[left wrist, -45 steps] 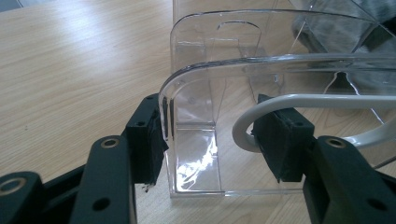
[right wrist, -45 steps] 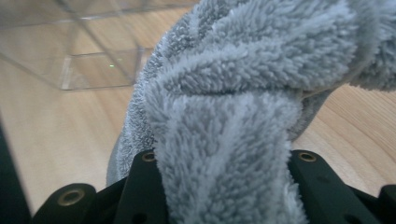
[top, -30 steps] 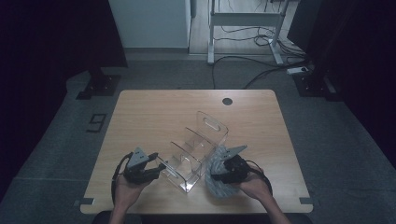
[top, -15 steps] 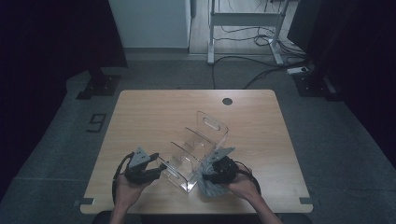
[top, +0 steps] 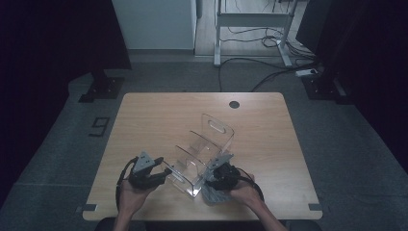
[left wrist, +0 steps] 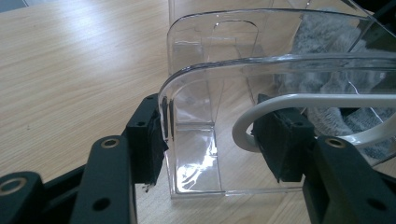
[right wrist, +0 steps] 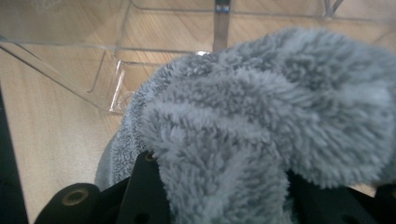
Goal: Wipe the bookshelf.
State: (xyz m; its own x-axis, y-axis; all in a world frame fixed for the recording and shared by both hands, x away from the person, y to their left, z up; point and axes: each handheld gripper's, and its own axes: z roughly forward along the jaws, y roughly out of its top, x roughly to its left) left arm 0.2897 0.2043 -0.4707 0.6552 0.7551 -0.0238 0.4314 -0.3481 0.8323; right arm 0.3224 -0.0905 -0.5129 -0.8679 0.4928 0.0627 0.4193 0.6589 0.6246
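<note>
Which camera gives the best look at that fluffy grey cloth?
The right gripper view: the grey cloth bulges up between that gripper's jaws, its pile sharp. The left gripper view shows it only through the clear organiser. In the high view it is a small patch under the right gripper.

A single dark "9" stands on the grey floor left of the table.

Right gripper nearer clear organizer.
</note>
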